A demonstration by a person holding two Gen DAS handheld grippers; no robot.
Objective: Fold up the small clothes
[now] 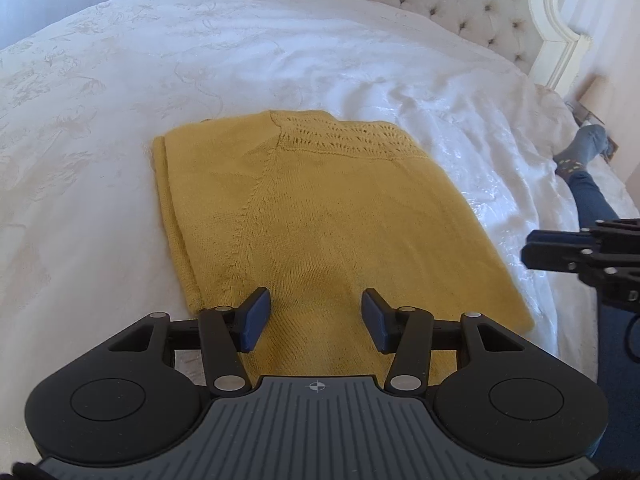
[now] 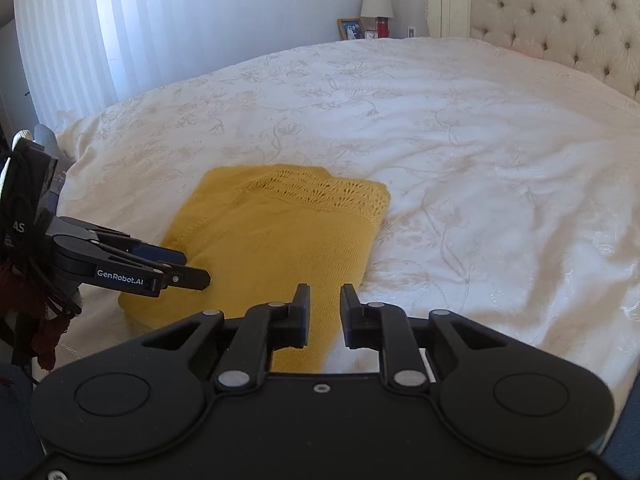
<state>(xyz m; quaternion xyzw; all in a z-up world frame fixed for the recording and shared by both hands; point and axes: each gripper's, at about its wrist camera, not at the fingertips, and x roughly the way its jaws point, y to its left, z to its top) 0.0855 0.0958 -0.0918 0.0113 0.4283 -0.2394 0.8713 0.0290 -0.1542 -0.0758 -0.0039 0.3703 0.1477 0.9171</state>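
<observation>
Surface: a wide bed with a white floral-embossed bedspread (image 2: 400,120), smooth over most of its width, rumpled into shallow creases on the side nearer the headboard.

Room, left to right in the right wrist view: pale vertical blinds (image 2: 80,40) letting in daylight; a bedside corner holding a framed photo (image 2: 350,29), a red bottle (image 2: 382,26) and a cream-shaded lamp (image 2: 376,0); then a cream carved bedpost and tufted, buttoned headboard (image 2: 560,16).

Task item: yellow knit sweater (image 1: 320,216), folded into a rough rectangle, lying flat on the near edge of the bedspread. An openwork lace band runs across its far end. Sleeve seam visible along the left-hand fold.

Left gripper (image 1: 316,320): hovers over the near hem of the sweater, fingers set wide apart, nothing between the blue pads (image 1: 256,316). Contact with the fabric cannot be judged.

Right gripper (image 2: 324,312): over the sweater's near right corner, fingers parted by a narrow gap, nothing clamped.

Other: past the bed edge in the left wrist view, a leg in blue jeans (image 1: 592,200) with a grey patterned sock (image 1: 584,148), beside the bed's corner. Nothing lies on top of the sweater.
</observation>
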